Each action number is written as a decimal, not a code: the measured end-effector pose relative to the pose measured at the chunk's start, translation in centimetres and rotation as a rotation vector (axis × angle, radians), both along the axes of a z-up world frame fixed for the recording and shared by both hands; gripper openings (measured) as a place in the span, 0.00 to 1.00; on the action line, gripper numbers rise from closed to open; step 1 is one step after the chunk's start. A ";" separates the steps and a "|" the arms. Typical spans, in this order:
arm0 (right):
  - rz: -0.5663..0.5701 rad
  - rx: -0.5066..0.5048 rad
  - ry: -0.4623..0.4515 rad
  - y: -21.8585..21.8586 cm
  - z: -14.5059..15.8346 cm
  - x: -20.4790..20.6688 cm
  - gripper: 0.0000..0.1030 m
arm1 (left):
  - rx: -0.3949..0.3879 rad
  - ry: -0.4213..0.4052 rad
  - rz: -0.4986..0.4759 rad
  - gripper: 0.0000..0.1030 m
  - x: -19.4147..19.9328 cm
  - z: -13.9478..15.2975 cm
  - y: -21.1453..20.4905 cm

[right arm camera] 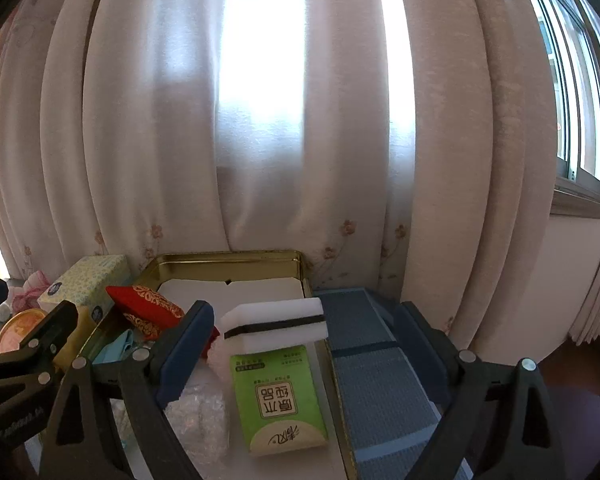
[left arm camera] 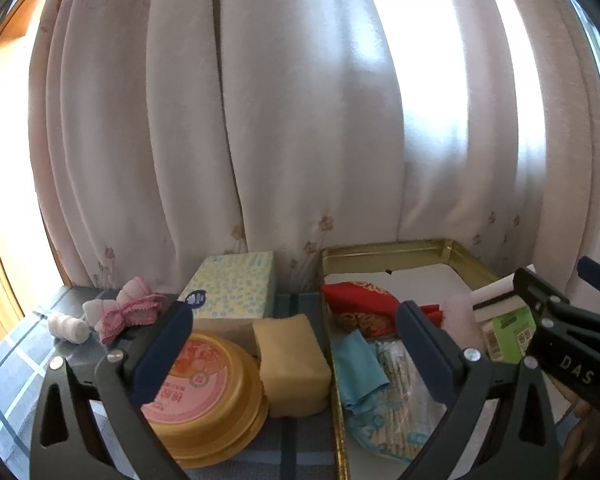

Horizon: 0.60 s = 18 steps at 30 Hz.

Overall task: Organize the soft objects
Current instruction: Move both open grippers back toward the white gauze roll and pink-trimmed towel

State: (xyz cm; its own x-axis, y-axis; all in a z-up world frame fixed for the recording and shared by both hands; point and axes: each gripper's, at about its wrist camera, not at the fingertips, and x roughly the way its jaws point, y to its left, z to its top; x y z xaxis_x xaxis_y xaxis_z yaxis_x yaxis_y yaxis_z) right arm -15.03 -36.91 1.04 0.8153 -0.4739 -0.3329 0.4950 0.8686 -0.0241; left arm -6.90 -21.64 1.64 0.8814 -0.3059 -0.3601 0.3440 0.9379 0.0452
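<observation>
2 grippers, both with jaws wide apart and nothing clamped. The left gripper [left arm camera: 296, 344] hangs low over the table [left arm camera: 4, 376], its jaws framing a yellow sponge [left arm camera: 292, 364] and the left wall of a tin [left arm camera: 384, 249]. The right gripper [right arm camera: 304, 350] points into the same tin, its jaws framing a white sponge [right arm camera: 276, 326] and a green pack [right arm camera: 278, 398].

1 gold tin, open, lined with white card. Inside it, counted: 1 red pouch [left arm camera: 360, 304] with gold embroidery near the back left, 1 blue cloth [left arm camera: 358, 372] folded at the left wall, 1 clear bag [left arm camera: 392, 412] with something pale inside beside the cloth, 1 white sponge with a black stripe through its middle, and 1 green pack printed with dark characters lying flat, partly under that sponge. Something pale pink and fluffy [left arm camera: 460, 320] sits between the pouch and the white sponge; what it is cannot be told.

Outside the tin, on the table's blue checked cloth: 1 yellow sponge, a plain soft block just left of the tin wall; 1 round tub [left arm camera: 204, 396] with a pink label touching it; 1 tissue box [left arm camera: 232, 288], pale yellow with blue dots, behind both; 1 pink bow [left arm camera: 132, 312] and 1 small white roll [left arm camera: 68, 326] farther left. A pale curtain [left arm camera: 300, 120] hangs behind everything.
</observation>
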 end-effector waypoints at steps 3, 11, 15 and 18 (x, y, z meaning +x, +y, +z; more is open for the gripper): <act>-0.001 -0.002 -0.001 0.0 0.0 0.0 0.91 | -0.004 0.003 0.003 1.00 0.1 0.0 0.1; -0.013 -0.003 -0.004 0.0 0.1 -0.1 0.91 | -0.009 -0.012 0.006 1.00 -0.2 -0.1 0.4; -0.025 -0.010 -0.004 0.2 0.2 -0.2 0.91 | -0.012 -0.015 0.008 1.00 -0.4 0.0 0.8; -0.030 -0.013 -0.001 0.3 0.2 -0.3 0.91 | -0.017 -0.014 0.002 1.00 -0.5 0.0 1.4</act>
